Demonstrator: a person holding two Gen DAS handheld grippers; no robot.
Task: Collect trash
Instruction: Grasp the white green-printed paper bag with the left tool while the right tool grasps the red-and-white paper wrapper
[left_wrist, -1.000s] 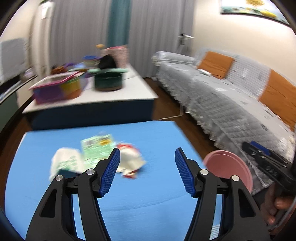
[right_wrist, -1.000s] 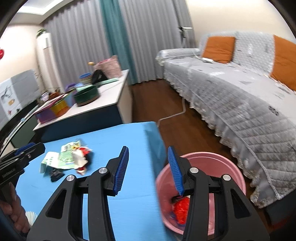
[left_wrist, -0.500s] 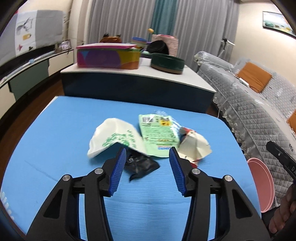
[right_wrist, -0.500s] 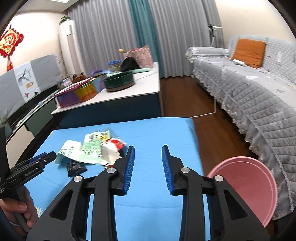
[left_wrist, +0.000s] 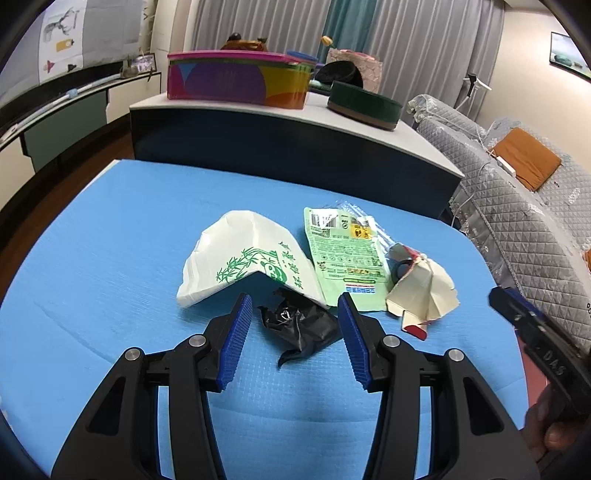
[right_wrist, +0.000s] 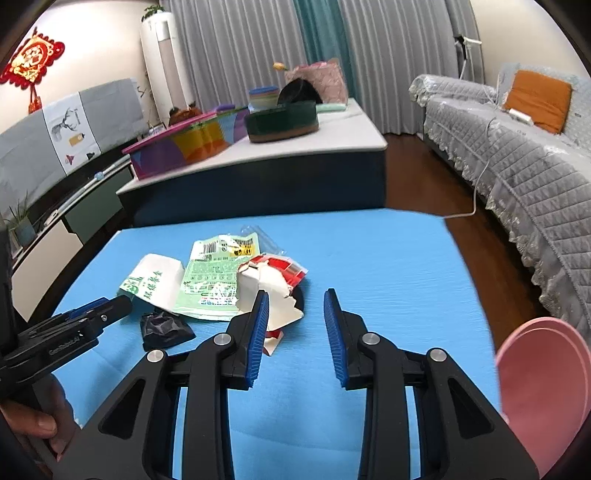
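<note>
You are in a living room, working over a blue mat (left_wrist: 110, 236) with a fine ribbed texture; behind it stands a low white-topped table (left_wrist: 295, 122) and to one side a quilted grey sofa (left_wrist: 524, 221).

From your left wrist: your left gripper (left_wrist: 294, 332) has its jaws spread, and the black wrapper (left_wrist: 299, 323), a crumpled glossy scrap, lies on the mat right between the blue ribbed pads (left_wrist: 236, 339), touching neither as far as can be seen. Just beyond the wrapper sits a folded white paper bag (left_wrist: 243, 258) printed with green bamboo, tented over the wrapper's far edge. Beside the bag lies a flat pale-green pouch (left_wrist: 343, 251), and past that a torn cream carton (left_wrist: 421, 288) with red trim.

From your right wrist: your right gripper (right_wrist: 293, 328) is also spread and holds nothing. The carton (right_wrist: 269, 291) lies just by its left pad, partly hidden behind it. The wrapper (right_wrist: 164, 328) is farther left of the carton, near the tip of your left gripper (right_wrist: 92, 317). A pink plastic bin (right_wrist: 539, 391) shows its round rim at the mat's right edge.
</note>
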